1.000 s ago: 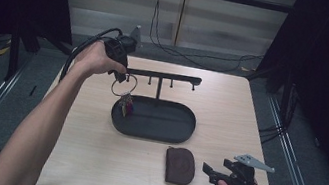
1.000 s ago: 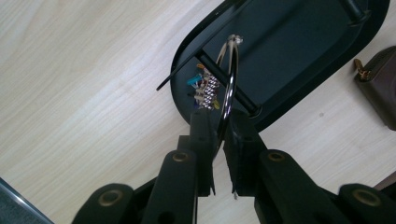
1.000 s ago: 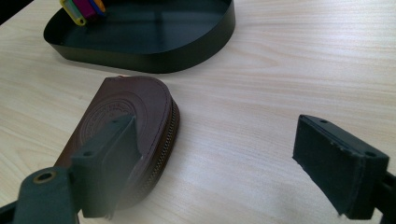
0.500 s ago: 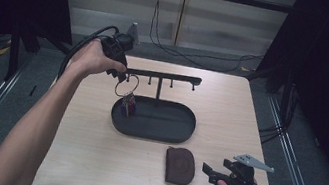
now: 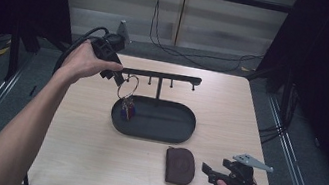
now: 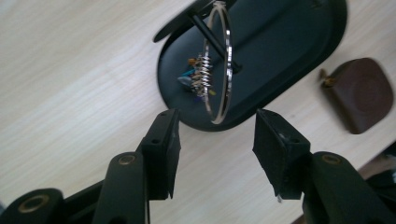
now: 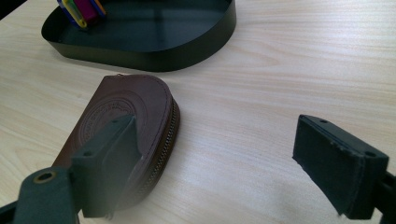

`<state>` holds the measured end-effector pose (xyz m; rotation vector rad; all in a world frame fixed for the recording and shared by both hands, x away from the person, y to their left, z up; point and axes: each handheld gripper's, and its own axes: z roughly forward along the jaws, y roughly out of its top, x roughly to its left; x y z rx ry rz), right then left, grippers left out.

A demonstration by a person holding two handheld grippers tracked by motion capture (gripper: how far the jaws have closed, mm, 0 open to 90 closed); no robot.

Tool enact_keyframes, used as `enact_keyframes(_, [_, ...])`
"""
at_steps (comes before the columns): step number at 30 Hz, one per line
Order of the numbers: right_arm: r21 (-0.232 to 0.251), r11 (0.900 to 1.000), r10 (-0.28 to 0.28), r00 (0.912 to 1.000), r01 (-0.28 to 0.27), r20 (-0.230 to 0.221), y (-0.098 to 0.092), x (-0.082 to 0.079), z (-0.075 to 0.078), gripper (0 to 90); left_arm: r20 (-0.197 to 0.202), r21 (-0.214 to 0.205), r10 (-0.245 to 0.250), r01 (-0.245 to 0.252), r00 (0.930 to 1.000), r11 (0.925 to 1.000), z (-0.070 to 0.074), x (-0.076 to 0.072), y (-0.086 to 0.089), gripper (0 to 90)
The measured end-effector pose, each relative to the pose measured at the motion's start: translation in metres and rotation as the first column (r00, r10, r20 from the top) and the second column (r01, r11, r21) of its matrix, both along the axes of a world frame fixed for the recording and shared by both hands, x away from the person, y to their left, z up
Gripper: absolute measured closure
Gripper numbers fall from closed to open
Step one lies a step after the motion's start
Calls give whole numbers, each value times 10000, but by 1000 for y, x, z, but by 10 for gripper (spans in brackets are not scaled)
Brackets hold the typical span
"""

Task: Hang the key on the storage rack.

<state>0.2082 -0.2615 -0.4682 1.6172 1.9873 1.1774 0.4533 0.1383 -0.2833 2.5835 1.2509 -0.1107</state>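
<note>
A silver key ring (image 5: 127,87) with coloured keys (image 5: 127,109) hangs from the left end of the black rack's bar (image 5: 162,76), above the oval black tray (image 5: 181,134). In the left gripper view a peg passes through the ring (image 6: 229,65), and the keys (image 6: 201,77) dangle inside it. My left gripper (image 5: 117,77) (image 6: 215,126) is just short of the ring; its jaws have just been opening and stand apart, touching nothing. My right gripper (image 5: 213,169) (image 7: 215,135) rests open at the table's front right, beside a brown zip pouch (image 5: 179,165) (image 7: 126,121).
The tray's wall (image 7: 154,58) stands just beyond the pouch. Bare wood lies right of the tray and along the front left. The table's edges drop to a dark floor with cables behind.
The left gripper's jaws opened off the key ring and the hand drew back up and to the left. The ring stays hanging on the rack. The right hand kept still.
</note>
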Motion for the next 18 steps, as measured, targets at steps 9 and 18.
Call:
enact_keyframes(9, [-2,10000,-31,10000,31,3,0,0,0,142,-31,-478,-22,21,10000,9989,-7,-18,7,552])
enact_keyframes(18, [37,10000,-88,9999,88,-66,-1,2,-1,142,433,-955,-616,655,9972,9933,-21,-41,1,486])
